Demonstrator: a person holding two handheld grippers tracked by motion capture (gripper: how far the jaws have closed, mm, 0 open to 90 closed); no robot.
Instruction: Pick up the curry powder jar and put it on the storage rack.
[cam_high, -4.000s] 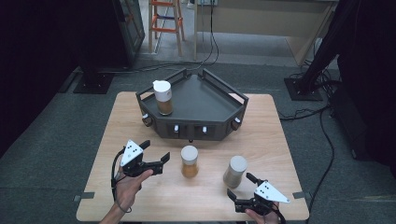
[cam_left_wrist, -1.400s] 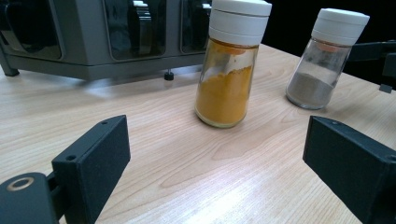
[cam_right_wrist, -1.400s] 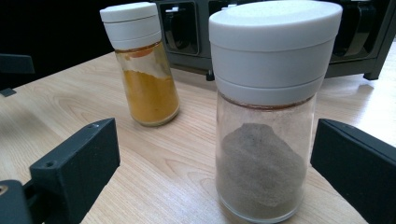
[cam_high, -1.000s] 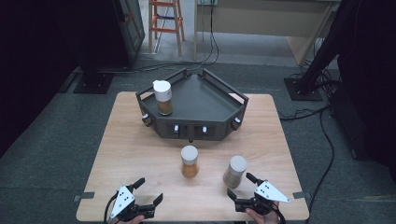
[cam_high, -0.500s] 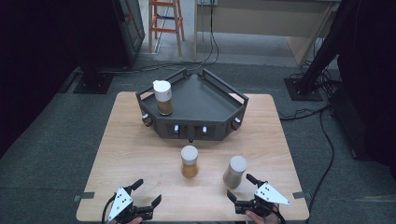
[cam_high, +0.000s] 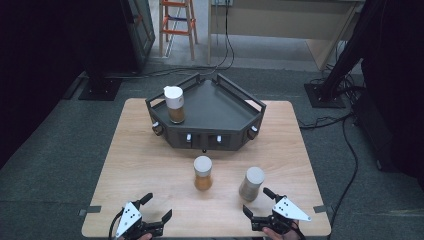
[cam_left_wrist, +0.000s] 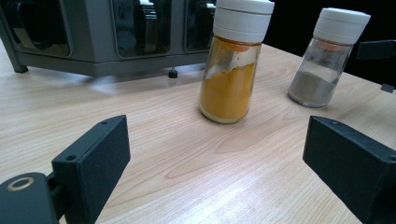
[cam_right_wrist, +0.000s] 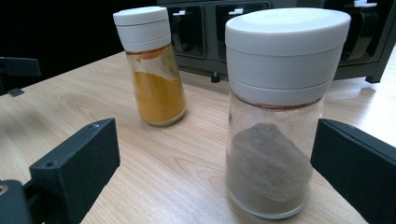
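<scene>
A dark grey corner rack (cam_high: 225, 107) is seen in the upper middle of the high view, standing on the wooden table (cam_high: 130, 165). In the rack's left corner a white-capped jar of brown spice (cam_high: 174, 104) is set upright. Nothing is placed between the grippers and the two jars in front of the rack.

The turmeric jar (cam_high: 203, 173) is found at the centre of the frame, upright, its clear glass partly filled with orange-yellow powder under a white ribbed cap. The pepper jar (cam_high: 251, 184) is set just to its lower right, apart from it, holding grey powder.

At the lower left the left gripper (cam_high: 156, 210) is held with jaws spread, empty. At the lower right the right gripper (cam_high: 257, 202) is likewise spread, just short of the pepper jar, untouched.
</scene>
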